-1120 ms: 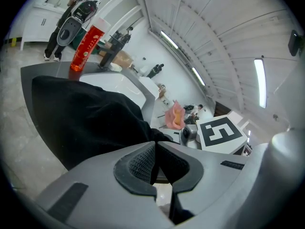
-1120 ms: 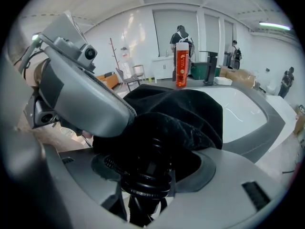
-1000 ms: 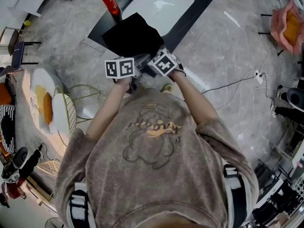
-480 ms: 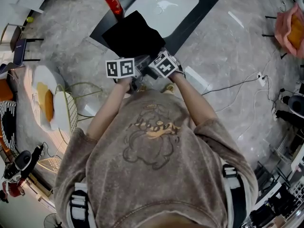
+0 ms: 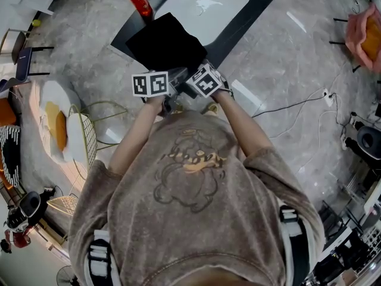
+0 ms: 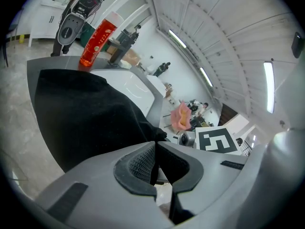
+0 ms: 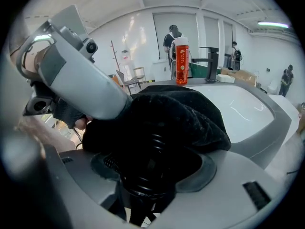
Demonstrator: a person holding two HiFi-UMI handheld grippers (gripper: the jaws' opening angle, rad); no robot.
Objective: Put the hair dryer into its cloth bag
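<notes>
The dryer (image 7: pixel 143 185) shows only as a black ribbed neck, probably the cord end of its handle. The rest is under the black cloth, so it looks mostly inside the bag (image 5: pixel 166 43) already. I judge it a hard, fairly heavy thing with a smooth shell that could slide in a loose hold. The ribbed neck is softer and gives the pads some bite, so it is a fair place to hold, though it may bend if pushed sideways. The bag is thin, limp cloth that sags and folds, and it is best taken at the rim of its mouth and kept taut. The right tongs (image 7: pixel 150 163) stand wide, with their pads close against the ribbed neck on both sides and the cloth bunched just above them. The left tongs (image 6: pixel 155 163) are pressed together on a fold of the bag's edge, just beside the right pair. Both pairs are held close in front of the person's chest. The far part of the bag lies over the edge of the dark surface (image 5: pixel 238 25), next to a white sink (image 5: pixel 202 5). A red bottle (image 5: pixel 138 2) stands beyond it.
</notes>
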